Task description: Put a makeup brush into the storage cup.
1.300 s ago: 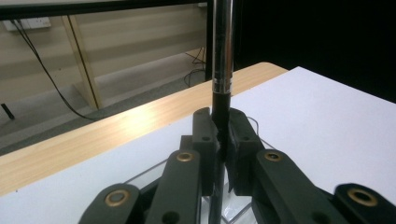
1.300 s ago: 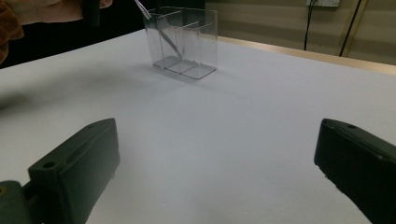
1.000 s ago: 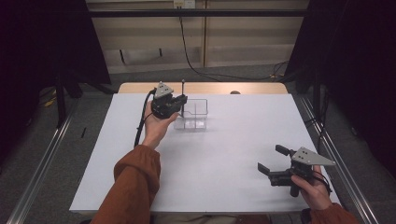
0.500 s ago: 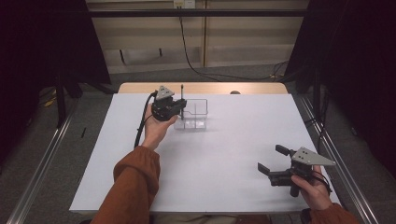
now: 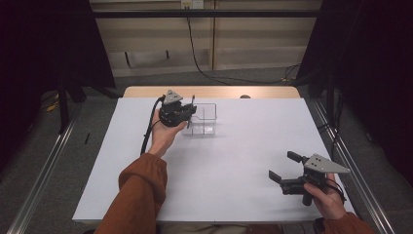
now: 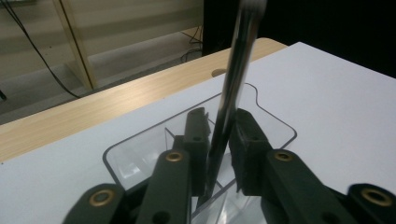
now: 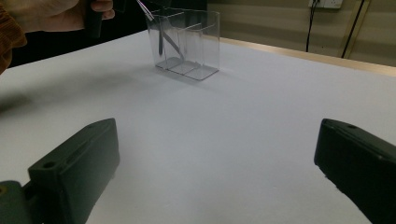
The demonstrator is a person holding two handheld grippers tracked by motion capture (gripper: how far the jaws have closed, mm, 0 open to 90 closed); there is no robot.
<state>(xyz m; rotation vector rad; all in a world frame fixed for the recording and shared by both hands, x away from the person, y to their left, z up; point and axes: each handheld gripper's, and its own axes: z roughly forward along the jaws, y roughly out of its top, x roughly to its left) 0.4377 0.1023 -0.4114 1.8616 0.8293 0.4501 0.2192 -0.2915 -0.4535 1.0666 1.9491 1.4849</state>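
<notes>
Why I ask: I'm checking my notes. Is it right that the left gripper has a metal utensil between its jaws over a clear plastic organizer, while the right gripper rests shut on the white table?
Not quite: the right gripper is open; the right gripper view shows its jaws wide apart with nothing between them. The rest holds: the left gripper, its jaws just opening, has the metal utensil between them over the clear plastic organizer on the white table.

I see a slim, glossy polished-metal utensil handle point(image 6: 233, 79) standing in a clear, smooth plastic divided box point(image 5: 204, 118). My left tool point(image 6: 219, 140) has matt black plastic jaws with brass-coloured rivets. A matt white sheet point(image 5: 234, 161) covers the pale wood-grain counter point(image 5: 214, 91).
</notes>
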